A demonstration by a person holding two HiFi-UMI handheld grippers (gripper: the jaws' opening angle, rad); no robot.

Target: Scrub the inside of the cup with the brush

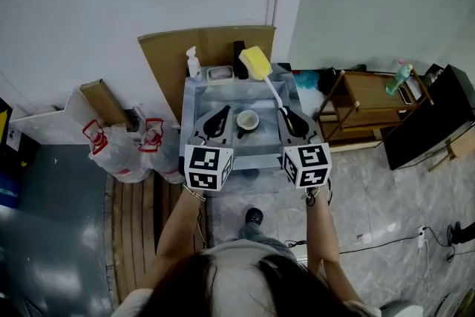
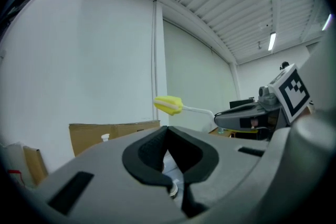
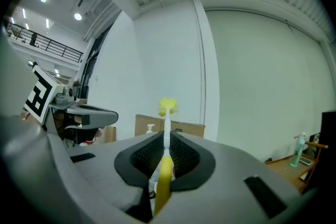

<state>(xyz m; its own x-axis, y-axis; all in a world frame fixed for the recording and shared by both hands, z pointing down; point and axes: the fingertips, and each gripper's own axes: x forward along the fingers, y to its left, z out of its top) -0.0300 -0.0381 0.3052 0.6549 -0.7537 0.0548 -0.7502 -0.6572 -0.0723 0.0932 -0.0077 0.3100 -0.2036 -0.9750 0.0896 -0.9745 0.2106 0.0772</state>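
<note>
**Head view: brush in hand, cup standing loose in the sink**

The cup (image 1: 247, 119) stands upright near the middle of the steel sink (image 1: 194, 102), mouth up, with neither tool touching it. The left gripper (image 1: 222, 115) is at the sink's near-left side and the right gripper (image 1: 284, 113) at its near-right side, with the cup between them.

In the left gripper view, the left gripper (image 2: 168, 136) has its tongs closed tip to tip and grips nothing. Only a pale sliver shows below them, and I cannot tell what it is.

In the right gripper view, the right gripper (image 3: 167, 136) has its tongs narrow, clamped on the yellow handle of the brush (image 3: 164, 181). The white stem runs forward to the yellow sponge head. From above, that head reaches over the sink's far side, well past the cup and close to the soap bottle (image 1: 193, 63) at the sink's back edge.

The step in hand looks like the approach. The brush is secured, but the cup is not steadied and scrubbing has not started.

The next move likely calls for two things:
- The left tongs need to open and close on the cup's wall.
- The right hand needs to draw back towards the sink's near edge and tip the sponge head down into the cup's mouth.

If the cup is scrubbed unheld, it may skid or tip in the sink.
</note>
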